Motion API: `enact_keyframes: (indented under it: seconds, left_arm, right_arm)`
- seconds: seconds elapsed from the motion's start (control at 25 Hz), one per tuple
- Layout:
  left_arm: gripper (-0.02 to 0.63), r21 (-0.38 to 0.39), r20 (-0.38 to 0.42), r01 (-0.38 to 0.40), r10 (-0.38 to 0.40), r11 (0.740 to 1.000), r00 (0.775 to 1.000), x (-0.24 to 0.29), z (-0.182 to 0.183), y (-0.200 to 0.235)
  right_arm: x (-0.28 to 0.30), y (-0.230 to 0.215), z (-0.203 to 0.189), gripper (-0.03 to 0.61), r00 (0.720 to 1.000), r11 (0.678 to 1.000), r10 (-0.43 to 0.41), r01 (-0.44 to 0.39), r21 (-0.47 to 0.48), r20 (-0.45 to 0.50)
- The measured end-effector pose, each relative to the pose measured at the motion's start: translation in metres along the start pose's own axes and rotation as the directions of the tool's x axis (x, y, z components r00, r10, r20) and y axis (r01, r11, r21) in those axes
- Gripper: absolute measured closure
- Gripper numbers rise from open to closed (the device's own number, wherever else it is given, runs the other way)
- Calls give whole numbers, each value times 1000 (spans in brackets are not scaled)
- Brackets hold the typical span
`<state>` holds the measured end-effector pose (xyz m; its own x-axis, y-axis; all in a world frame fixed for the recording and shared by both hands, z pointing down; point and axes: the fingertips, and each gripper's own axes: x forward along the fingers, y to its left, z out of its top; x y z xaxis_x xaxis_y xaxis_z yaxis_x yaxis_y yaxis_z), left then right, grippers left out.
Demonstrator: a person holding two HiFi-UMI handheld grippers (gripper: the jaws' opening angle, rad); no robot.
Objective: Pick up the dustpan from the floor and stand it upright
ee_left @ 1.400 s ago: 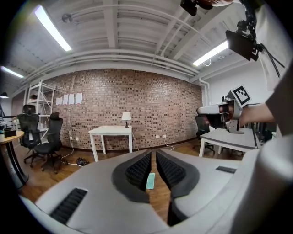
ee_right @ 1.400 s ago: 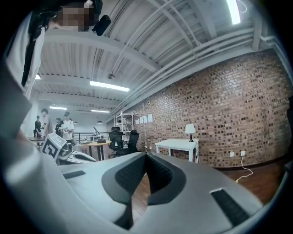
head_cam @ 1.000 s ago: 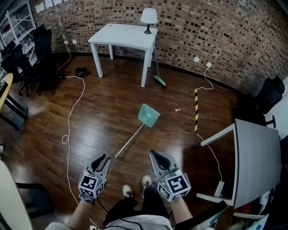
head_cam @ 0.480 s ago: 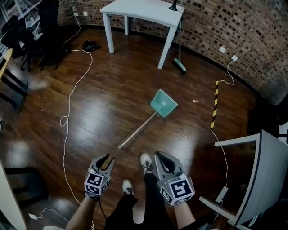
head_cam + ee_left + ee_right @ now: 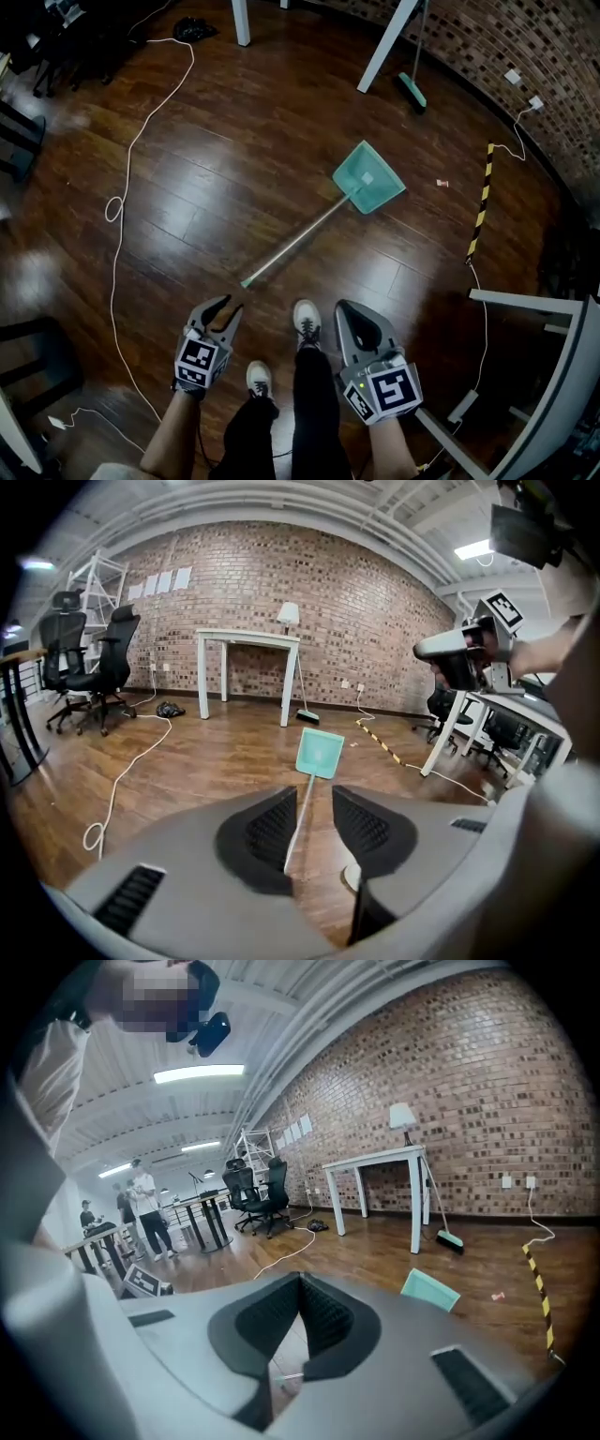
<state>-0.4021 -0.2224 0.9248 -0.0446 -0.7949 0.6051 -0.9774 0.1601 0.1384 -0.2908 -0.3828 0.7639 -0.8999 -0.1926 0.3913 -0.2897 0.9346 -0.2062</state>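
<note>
We see the dustpan [image 5: 368,176] lying flat on the wooden floor [image 5: 216,141]. The teal pan is at the far end, and its long handle [image 5: 295,242] runs back toward us and to the left. The handle tip ends just ahead of the left gripper [image 5: 228,305], close but not touching. The left gripper is spread, its jaws have just been opening, and nothing is between them. In the left gripper view the handle shows through the gap but lies on the floor beyond. The right gripper [image 5: 345,309] sits just right of our forward shoe [image 5: 307,321], jaw tips pressed together and pinching nothing. It is clear of the dustpan, which shows to the right of the jaws in the right gripper view. Both grippers point forward and down at the near side of the scene. A white cable [image 5: 117,202] snakes over the floor on the left, well apart from the dustpan. A broom [image 5: 411,89] stands by a leg of the white table [image 5: 248,637] at the far side. A yellow-black striped strip [image 5: 481,199] lies on the floor right of the pan.
</note>
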Motion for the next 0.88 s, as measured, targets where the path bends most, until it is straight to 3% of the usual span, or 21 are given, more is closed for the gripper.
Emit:
enact_keyframes:
  seconds: [0.4, 0.56, 0.64, 0.76, 0.88]
  left_arm:
    - [446, -55, -80, -28, 24, 998, 997, 110, -139, 43]
    - [415, 41, -127, 22, -17, 999, 992, 158, -194, 53]
    - [408, 53, -141, 42, -34, 998, 989, 176, -218, 55]
    - [407, 71, -170, 55, -42, 996, 985, 197, -251, 60]
    - [403, 144, -228, 91, -56, 985, 972, 213, -285, 65]
  right_arm:
    - [74, -33, -137, 598, 997, 999, 20, -23, -26, -78]
    - [99, -54, -186, 598, 995, 999, 5, -9, -37, -104]
    - [108, -64, -206, 598, 994, 999, 0, -4, -36, -113]
    - [116, -75, -228, 597, 992, 999, -2, -2, -38, -124]
    - [121, -84, -243, 597, 991, 1000, -9, 5, -30, -130]
